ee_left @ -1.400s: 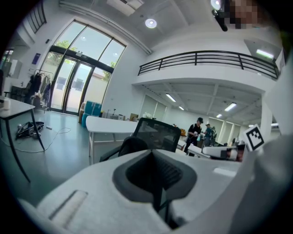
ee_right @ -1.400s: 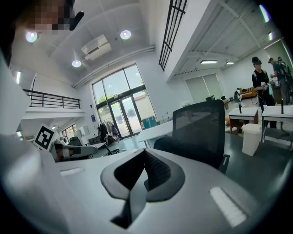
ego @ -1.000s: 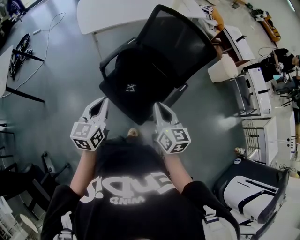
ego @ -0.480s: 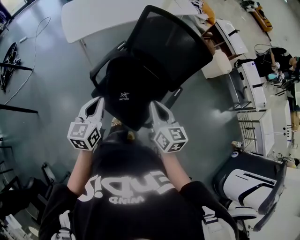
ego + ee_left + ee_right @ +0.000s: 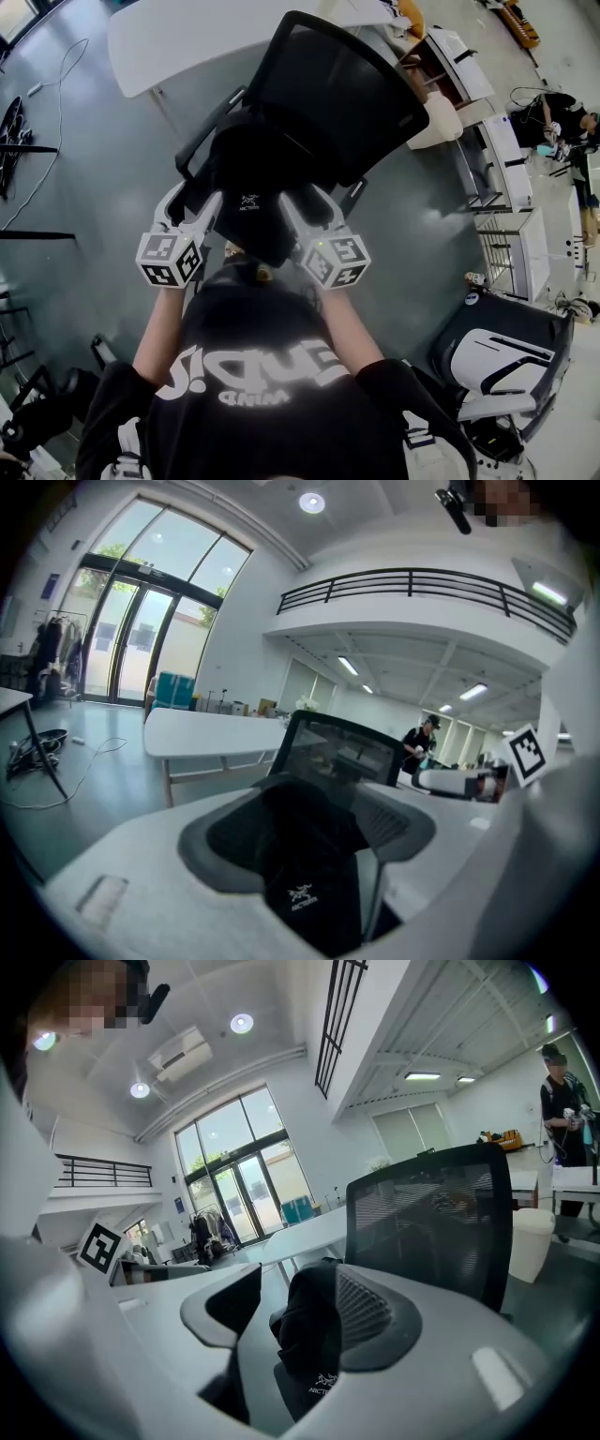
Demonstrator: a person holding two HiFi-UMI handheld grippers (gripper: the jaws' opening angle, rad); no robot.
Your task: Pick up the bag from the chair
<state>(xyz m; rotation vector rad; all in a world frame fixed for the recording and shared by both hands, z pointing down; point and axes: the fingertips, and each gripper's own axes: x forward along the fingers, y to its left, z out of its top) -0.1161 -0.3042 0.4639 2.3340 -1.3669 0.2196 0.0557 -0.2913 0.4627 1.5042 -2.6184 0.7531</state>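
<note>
A black bag (image 5: pixel 246 169) with a small white logo lies on the seat of a black mesh-back office chair (image 5: pixel 337 84). My left gripper (image 5: pixel 192 202) is at the bag's front left and my right gripper (image 5: pixel 305 199) at its front right, both over the seat's near edge. The left gripper (image 5: pixel 309 836) is open, and the bag (image 5: pixel 305 864) fills the gap between its jaws. The right gripper (image 5: pixel 300 1321) is open too, with the bag (image 5: pixel 314 1335) showing between its jaws. Whether any pad touches the bag is not visible.
A white table (image 5: pixel 187 47) stands just behind the chair. To the right are a white bin (image 5: pixel 441 117), white shelving units (image 5: pixel 506 178) and a white-and-black seat (image 5: pixel 506 366). Cables (image 5: pixel 14 131) lie on the grey floor at left. A person (image 5: pixel 562 117) stands far right.
Both grippers have moved forward from in front of the chair to the bag's front edge, and now flank its logo end. The bag has not moved.
</note>
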